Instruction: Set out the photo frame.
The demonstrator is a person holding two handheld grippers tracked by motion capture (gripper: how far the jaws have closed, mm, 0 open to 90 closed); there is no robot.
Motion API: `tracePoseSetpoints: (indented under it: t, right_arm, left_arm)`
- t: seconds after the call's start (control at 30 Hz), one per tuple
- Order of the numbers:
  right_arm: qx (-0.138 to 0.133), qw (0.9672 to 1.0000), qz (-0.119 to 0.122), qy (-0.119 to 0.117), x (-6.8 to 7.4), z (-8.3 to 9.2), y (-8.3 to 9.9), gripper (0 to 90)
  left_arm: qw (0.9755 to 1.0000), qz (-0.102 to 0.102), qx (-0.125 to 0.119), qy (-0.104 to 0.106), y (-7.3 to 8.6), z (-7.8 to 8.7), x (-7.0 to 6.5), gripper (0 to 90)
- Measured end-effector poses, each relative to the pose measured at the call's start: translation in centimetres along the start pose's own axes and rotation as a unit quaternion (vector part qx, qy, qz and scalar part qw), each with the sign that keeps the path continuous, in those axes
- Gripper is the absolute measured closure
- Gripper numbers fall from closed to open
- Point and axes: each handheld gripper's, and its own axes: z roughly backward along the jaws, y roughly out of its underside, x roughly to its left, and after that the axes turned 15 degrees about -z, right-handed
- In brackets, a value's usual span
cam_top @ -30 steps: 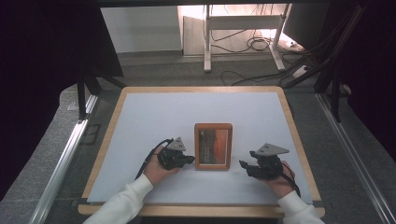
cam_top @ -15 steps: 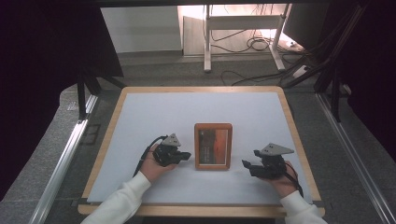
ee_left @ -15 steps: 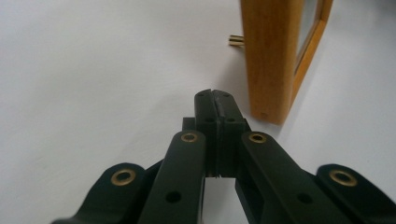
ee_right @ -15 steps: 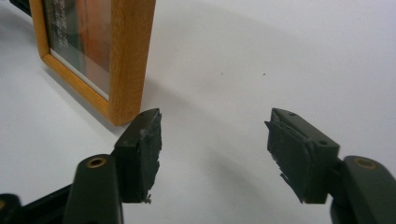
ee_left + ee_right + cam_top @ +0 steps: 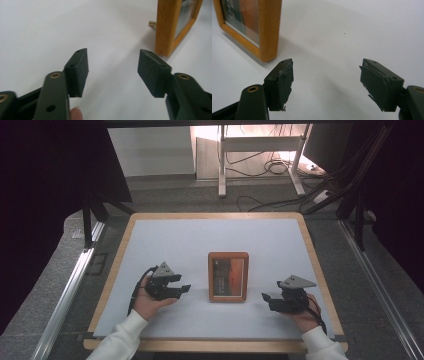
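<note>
Standing upright mid-way across the white wood-rimmed table (image 5: 150,245), the small orange wooden picture frame (image 5: 228,276) looks light, stiff, its glass fragile; we'd grip its side rails. Left claw (image 5: 183,289) and right claw (image 5: 266,298) have just been opening, both wide, empty.

A table (image 5: 320,270) with a pale wooden rim carries a white sheet (image 5: 200,245) that covers nearly its whole top. A wooden photo frame (image 5: 228,276) stands on the sheet, a little toward the near edge and roughly midway across, its picture side facing up and toward the person, propped by a small stand behind.
</note>
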Motion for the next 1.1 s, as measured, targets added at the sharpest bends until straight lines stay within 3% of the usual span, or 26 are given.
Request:
tracePoseSetpoints:
  t: [0.07,0.17,0.33,0.5,1.1]
  right_arm:
    - [-0.003,1.0,0.005,0.005,-0.8,-0.1,0.0,26.3]
    - [-0.008,1.0,-0.004,0.001,-1.7,-0.1,0.0,25.9]
    - [-0.018,0.9998,-0.002,-0.001,-2.2,0.0,0.0,25.5]
    - [-0.014,0.9999,0.008,0.003,-2.1,-0.1,0.1,24.4]
    - [-0.018,0.9996,0.011,0.019,-2.1,0.0,0.1,23.5]
  left_arm:
    - [1.0,-0.002,0.007,-0.006,0.7,0.7,0.2,37.3]
    - [0.9995,0.029,0.007,-0.013,2.2,1.4,1.2,35.2]
    - [0.9982,0.058,0.008,-0.013,3.2,1.6,2.2,33.3]
    - [0.998,0.062,0.009,-0.008,3.3,1.5,2.4,32.3]
    - [0.9984,0.051,0.025,-0.003,3.5,0.7,2.4,31.4]
